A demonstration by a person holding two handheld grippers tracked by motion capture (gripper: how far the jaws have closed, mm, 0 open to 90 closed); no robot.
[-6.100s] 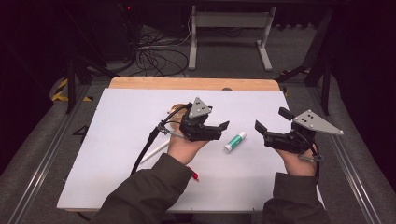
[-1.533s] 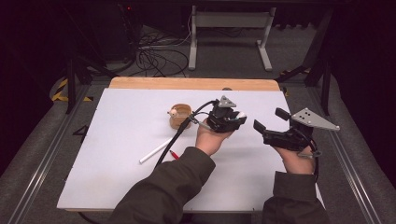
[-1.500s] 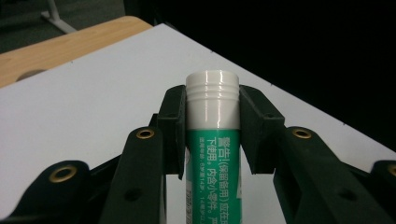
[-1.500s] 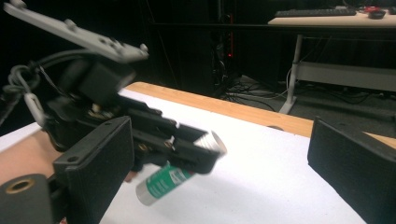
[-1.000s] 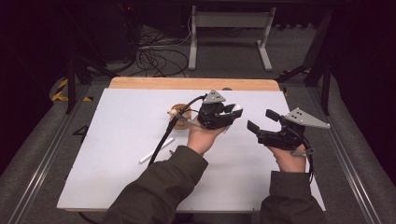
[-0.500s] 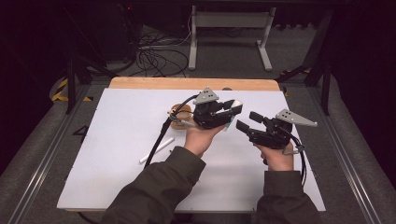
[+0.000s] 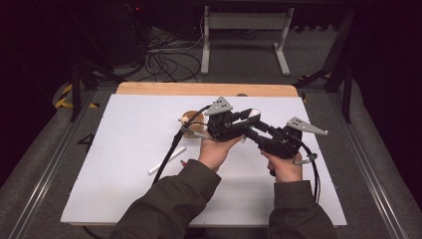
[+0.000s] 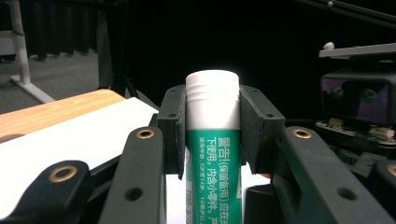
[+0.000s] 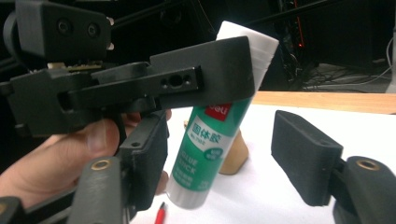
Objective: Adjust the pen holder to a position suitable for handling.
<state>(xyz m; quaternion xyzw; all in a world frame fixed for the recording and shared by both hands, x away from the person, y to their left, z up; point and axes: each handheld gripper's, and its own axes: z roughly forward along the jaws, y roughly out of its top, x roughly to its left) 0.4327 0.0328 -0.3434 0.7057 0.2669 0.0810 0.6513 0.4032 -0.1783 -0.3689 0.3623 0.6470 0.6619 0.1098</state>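
A glue stick (image 8: 212, 140) with a green body and a white cap is held up above the table, and my left gripper (image 8: 212, 107) is shut on it just below the cap. In the high view the left gripper (image 7: 250, 119) points right, with the cap (image 7: 254, 113) at its tip. My right gripper (image 7: 255, 134) faces it from the right. Its jaws have just been closing. The stick's lower end (image 9: 205, 154) hangs between the pads of the right gripper (image 9: 224, 142), which stands open with a clear gap to the right pad (image 9: 303, 158).
A white board (image 7: 124, 149) covers the table, with a wooden strip (image 7: 199, 88) along its far edge. A small tan wooden piece (image 7: 189, 118) stands behind the left hand. A white stick (image 7: 166, 160) and a red pen tip (image 7: 183, 163) lie near the left sleeve.
The right gripper has moved left and a little down toward the left gripper, and its jaws have narrowed around the glue stick's lower end. The left gripper kept its hold and barely shifted.
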